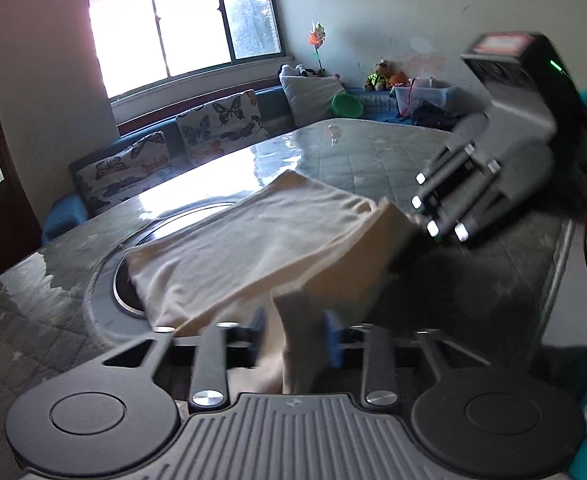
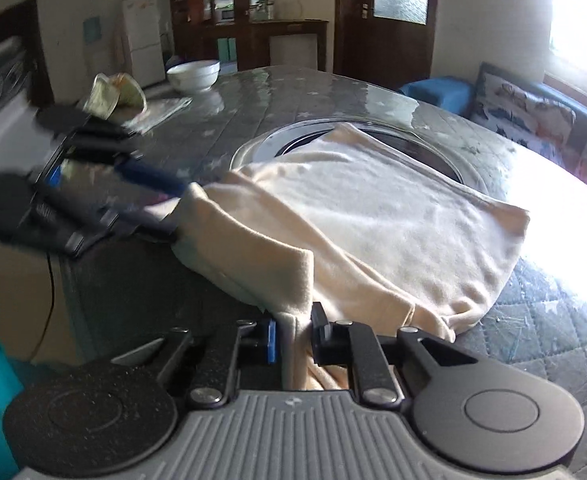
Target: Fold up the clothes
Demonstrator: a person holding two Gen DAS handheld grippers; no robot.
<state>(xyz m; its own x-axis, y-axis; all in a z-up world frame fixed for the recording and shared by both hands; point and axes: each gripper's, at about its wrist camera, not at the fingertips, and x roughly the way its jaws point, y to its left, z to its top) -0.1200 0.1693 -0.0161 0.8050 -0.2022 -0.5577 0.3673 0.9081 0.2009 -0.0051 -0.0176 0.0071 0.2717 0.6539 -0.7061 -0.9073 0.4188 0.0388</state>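
garment: one cream knit garment [image 2: 373, 216] lay over the round inset of the grey quilted table [image 2: 533, 320] | left gripper [image 1: 293, 332] clenched its near edge | right gripper [image 2: 293, 332] clenched another near edge | far left: one white bowl [image 2: 193, 74]

The garment [image 2: 373, 220] lies on the table [image 2: 313, 92], over the round recess [image 2: 265, 146] at its middle. Its near edge is lifted off the table, pinched by the left gripper [image 1: 293, 332] at one corner and the right gripper [image 2: 293, 336] at the other. A bowl [image 2: 193, 74] stands near the far edge.
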